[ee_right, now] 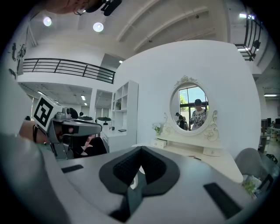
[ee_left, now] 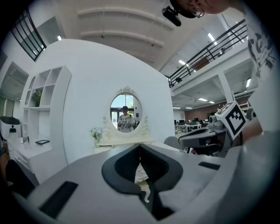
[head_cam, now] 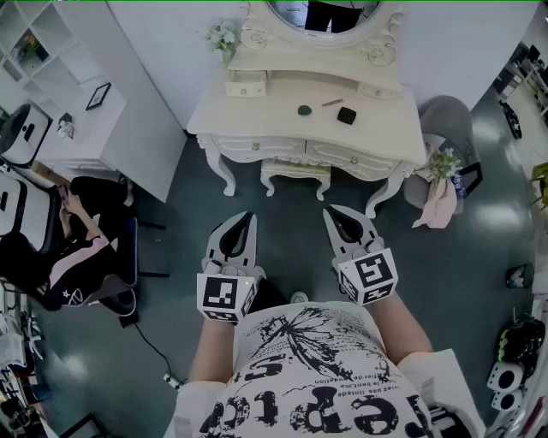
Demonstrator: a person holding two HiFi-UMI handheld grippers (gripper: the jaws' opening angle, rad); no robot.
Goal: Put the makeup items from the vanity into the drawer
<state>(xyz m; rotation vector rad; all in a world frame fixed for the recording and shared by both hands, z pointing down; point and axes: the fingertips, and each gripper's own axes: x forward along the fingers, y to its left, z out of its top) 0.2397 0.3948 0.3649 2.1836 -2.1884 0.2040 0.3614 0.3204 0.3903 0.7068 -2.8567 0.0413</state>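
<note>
**Both tongs empty and closed, standing back from the vanity before the first pick**

Seen from above, the person stands on a dark floor [head_cam: 171, 359], facing a white vanity [head_cam: 257, 120] that is well apart from both tools. The left gripper [head_cam: 247, 219] is clenched with nothing between its jaws; its own view shows the tips meeting. The right gripper [head_cam: 330, 212] is likewise pressed shut and empty. Both point roughly level toward the vanity.

The makeup lies on the right half of the vanity top. From left to right there is a small dark green round item [head_cam: 304, 109], a thin reddish stick [head_cam: 332, 102] and a black square compact [head_cam: 346, 115], all near one another but apart. The front drawers, left [head_cam: 255, 146] and right [head_cam: 342, 156], appear closed.

Judged from this, the task has not begun and the step in hand is the approach. The next move likely calls for stepping closer, loosening one tong, and either pulling a drawer open by its small knob or taking the nearest item.

The top is pale, smooth and mostly bare. A small drawer box [head_cam: 246, 85] and white flowers [head_cam: 221, 36] sit at its back left, below an oval mirror [head_cam: 330, 13]. A stool [head_cam: 295, 175] is tucked underneath.

At far left a seated person [head_cam: 77, 248] is beside white shelving [head_cam: 60, 94]. At right stands a grey chair [head_cam: 441, 115].
</note>
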